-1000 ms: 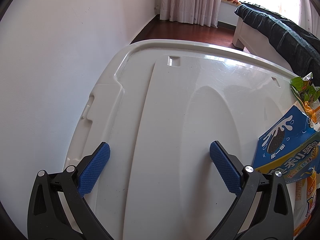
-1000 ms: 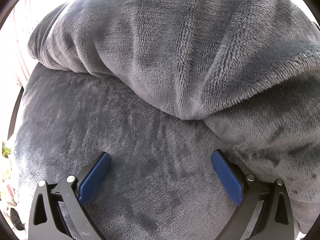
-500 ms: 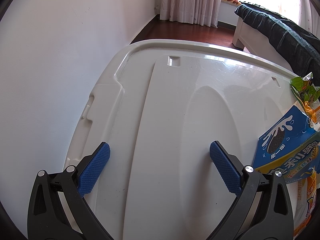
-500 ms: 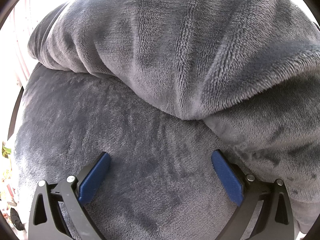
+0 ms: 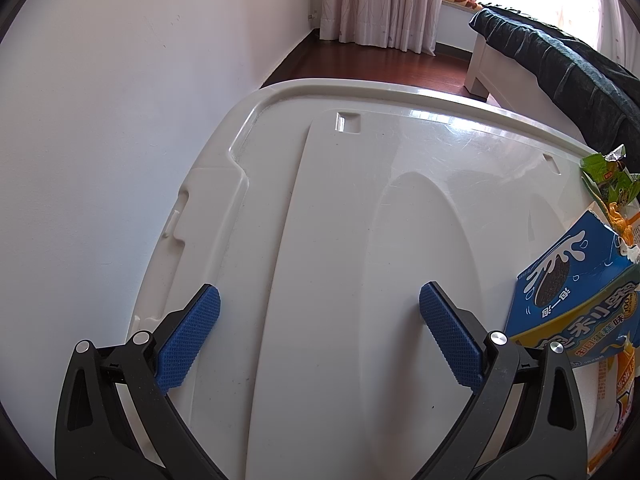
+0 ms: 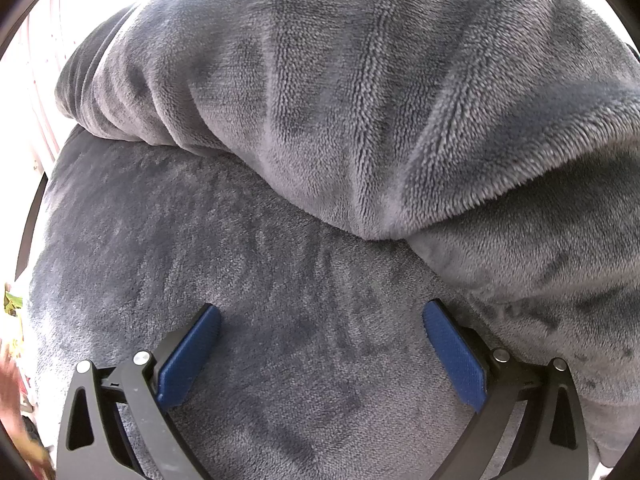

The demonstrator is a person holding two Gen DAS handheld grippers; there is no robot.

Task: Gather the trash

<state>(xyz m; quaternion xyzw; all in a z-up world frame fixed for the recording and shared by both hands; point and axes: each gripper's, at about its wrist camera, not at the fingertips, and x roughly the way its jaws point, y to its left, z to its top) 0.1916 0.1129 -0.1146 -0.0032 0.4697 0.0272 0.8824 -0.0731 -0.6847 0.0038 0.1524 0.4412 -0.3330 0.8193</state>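
In the left wrist view my left gripper (image 5: 319, 300) is open and empty, low over a white plastic bin lid (image 5: 344, 216). Snack trash lies at the lid's right edge: a blue cookie box (image 5: 576, 292), a green wrapper (image 5: 608, 178) behind it and an orange packet (image 5: 618, 384) in front. All are to the right of my right finger. In the right wrist view my right gripper (image 6: 320, 320) is open and empty, resting close over a grey plush blanket (image 6: 340, 120). No trash shows between its fingers.
A white wall (image 5: 100, 140) runs close along the lid's left side. Beyond the lid are dark wood floor (image 5: 372, 66), pink curtains (image 5: 380, 0) and a bed with a dark cover (image 5: 560, 64). A thick blanket fold (image 6: 400, 80) rises ahead of the right gripper.
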